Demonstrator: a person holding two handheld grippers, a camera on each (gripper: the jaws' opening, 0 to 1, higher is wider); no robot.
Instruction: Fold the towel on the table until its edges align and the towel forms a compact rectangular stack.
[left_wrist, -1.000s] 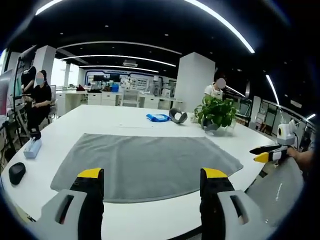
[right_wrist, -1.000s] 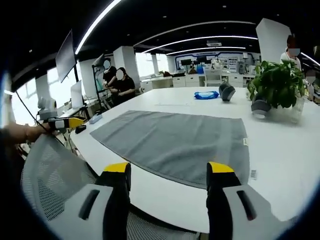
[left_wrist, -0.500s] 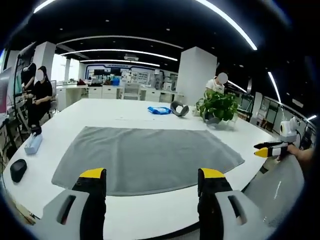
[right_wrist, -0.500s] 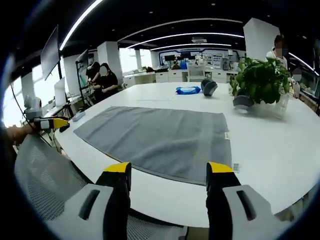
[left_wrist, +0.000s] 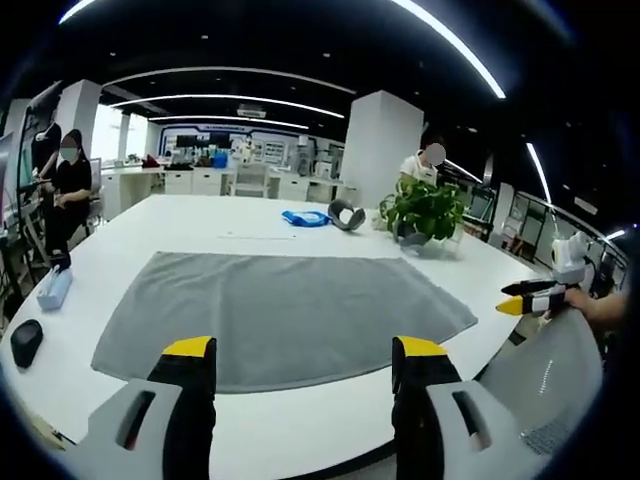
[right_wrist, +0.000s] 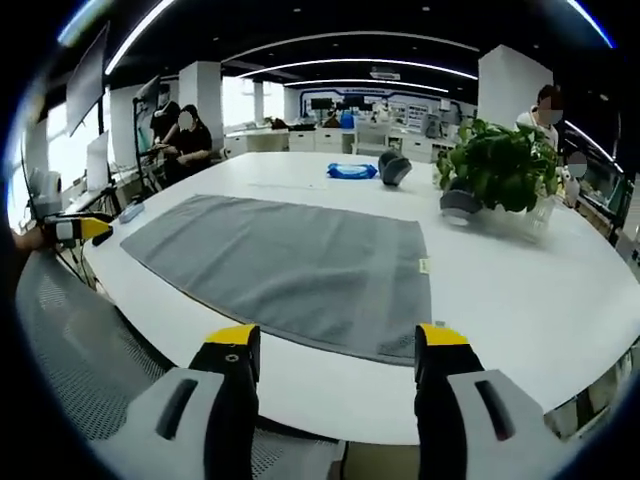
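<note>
Both views nearer; flat grey towel (left_wrist: 280, 310), seemingly terry.

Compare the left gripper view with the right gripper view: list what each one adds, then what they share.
Left gripper view adds: the right gripper, held out beyond the table's edge, yellow tips showing.
Right gripper view adds: the left gripper, likewise off the table's edge, and a small white tag on the towel's side edge.
Shared: the grey towel spread flat and unfolded on the white table, the potted plant, a blue item behind the towel, and each view's own jaws standing apart at the bottom.
</note>
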